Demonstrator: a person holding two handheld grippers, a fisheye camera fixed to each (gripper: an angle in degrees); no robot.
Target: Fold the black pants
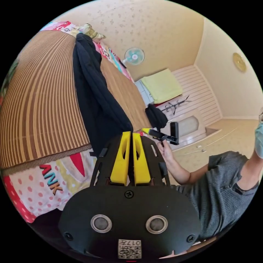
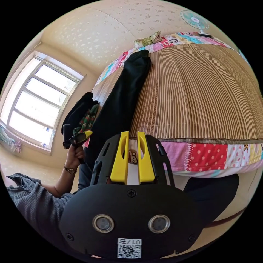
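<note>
Black pants [image 1: 93, 96] lay lengthwise on the bamboo mat [image 1: 38, 104], their end at its near edge clamped by the left gripper [image 1: 131, 133], while the right gripper [image 2: 133, 132] hovered, jaws slightly apart.

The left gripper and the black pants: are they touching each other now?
Touching. In the left gripper view, the left gripper has its yellow jaws closed together on the lower edge of the black pants, which lie over the striped mat.

The striped bamboo mat [image 2: 208, 93] lies bare to the right of the black pants [image 2: 123, 98], which run lengthwise from near to far along its left part; a small pillow [image 2: 148, 39] blocks the far end, and a dark clothes heap [image 2: 78, 112] crowds the left
</note>
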